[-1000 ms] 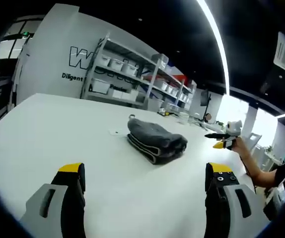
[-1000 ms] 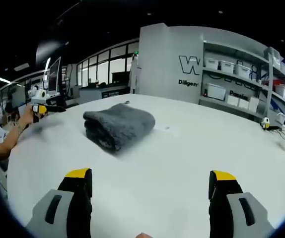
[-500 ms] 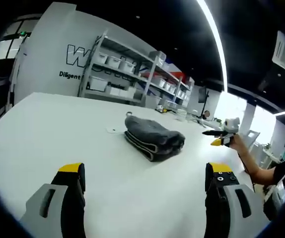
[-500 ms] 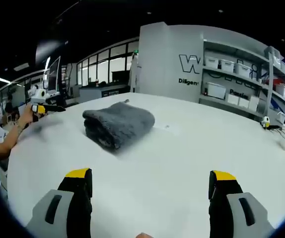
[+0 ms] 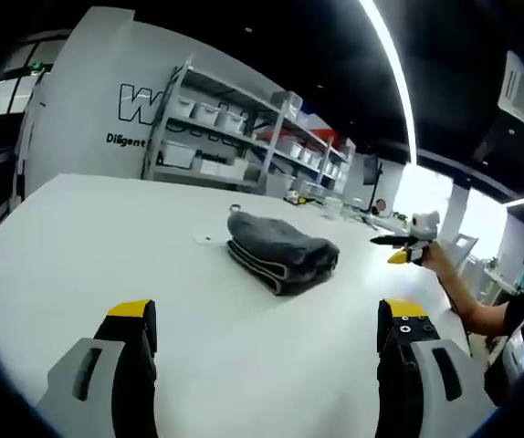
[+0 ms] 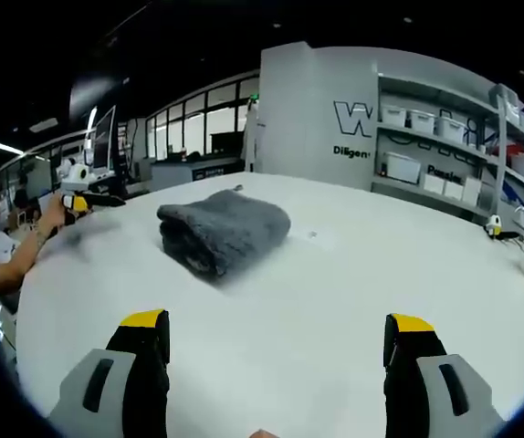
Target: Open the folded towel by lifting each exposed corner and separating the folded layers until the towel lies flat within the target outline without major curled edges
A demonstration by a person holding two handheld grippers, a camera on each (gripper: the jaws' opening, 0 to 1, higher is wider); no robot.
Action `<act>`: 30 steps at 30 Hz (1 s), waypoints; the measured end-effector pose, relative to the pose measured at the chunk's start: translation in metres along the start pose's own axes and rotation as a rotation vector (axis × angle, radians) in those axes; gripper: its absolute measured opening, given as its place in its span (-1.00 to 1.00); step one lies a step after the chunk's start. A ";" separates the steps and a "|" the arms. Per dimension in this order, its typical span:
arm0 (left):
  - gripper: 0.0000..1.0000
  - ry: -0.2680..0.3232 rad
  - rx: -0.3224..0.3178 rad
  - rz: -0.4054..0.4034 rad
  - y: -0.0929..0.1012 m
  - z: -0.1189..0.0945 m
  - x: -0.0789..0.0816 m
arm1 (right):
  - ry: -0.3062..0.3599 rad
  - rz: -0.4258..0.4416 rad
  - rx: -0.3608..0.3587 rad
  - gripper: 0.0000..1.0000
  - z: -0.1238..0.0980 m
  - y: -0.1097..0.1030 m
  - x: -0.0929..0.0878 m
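Note:
A dark grey folded towel (image 5: 282,250) lies on the white table (image 5: 89,237), its stacked folded edges facing me in the left gripper view. In the right gripper view the same towel (image 6: 225,229) sits left of centre, rounded fold toward me. My left gripper (image 5: 267,342) is open, well short of the towel, nothing between its yellow-tipped jaws. My right gripper (image 6: 278,351) is also open and clear of the towel. The right gripper (image 5: 406,246) shows far right in the left gripper view; the left gripper (image 6: 87,198) shows far left in the right gripper view, each held in a hand.
A small white tag (image 5: 209,239) lies on the table beside the towel. Shelving with white bins (image 5: 235,137) stands behind the table against a lettered wall. A small yellow object (image 6: 490,225) rests at the table's far right edge.
Both views have shifted slightly; the left camera has drifted so the towel sits a little higher and to the left. The towel itself has not moved, and both grippers stay open.

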State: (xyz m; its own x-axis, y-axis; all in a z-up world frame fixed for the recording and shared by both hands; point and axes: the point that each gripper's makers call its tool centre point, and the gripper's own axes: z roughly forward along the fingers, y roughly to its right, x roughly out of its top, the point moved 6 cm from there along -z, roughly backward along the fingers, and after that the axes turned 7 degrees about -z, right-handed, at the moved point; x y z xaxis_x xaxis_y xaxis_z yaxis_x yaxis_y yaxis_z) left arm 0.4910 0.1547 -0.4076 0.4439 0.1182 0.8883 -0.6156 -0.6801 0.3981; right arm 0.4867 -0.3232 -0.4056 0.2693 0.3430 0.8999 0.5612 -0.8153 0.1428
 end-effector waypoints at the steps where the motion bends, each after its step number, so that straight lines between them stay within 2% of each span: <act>1: 0.99 -0.002 0.000 0.000 0.000 0.000 0.000 | 0.002 -0.002 0.002 0.99 0.000 0.000 0.001; 11: 0.99 -0.017 0.003 0.011 -0.002 0.002 0.001 | -0.010 -0.011 0.020 0.99 0.002 -0.003 0.000; 16: 0.99 -0.022 0.000 0.017 -0.002 0.002 0.001 | 0.007 -0.013 0.018 0.99 -0.001 -0.004 0.003; 21: 0.99 -0.023 -0.012 0.016 0.002 0.002 0.000 | 0.024 -0.067 -0.005 0.99 -0.004 -0.006 0.012; 22: 0.99 -0.021 -0.026 0.008 0.005 0.002 -0.001 | 0.037 -0.113 -0.021 0.99 -0.005 -0.008 0.019; 25: 0.99 -0.027 -0.024 0.017 0.009 0.002 -0.004 | 0.054 -0.169 -0.040 0.96 -0.007 -0.014 0.028; 30: 0.99 -0.032 0.009 0.036 0.007 0.003 -0.007 | 0.078 -0.181 -0.026 0.96 -0.002 -0.024 0.039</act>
State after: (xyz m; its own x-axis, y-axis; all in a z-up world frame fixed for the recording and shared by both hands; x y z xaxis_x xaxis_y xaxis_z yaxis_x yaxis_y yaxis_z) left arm 0.4853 0.1469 -0.4113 0.4424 0.0701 0.8941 -0.6260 -0.6897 0.3639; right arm 0.4823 -0.2910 -0.3727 0.1033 0.4487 0.8877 0.5745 -0.7554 0.3150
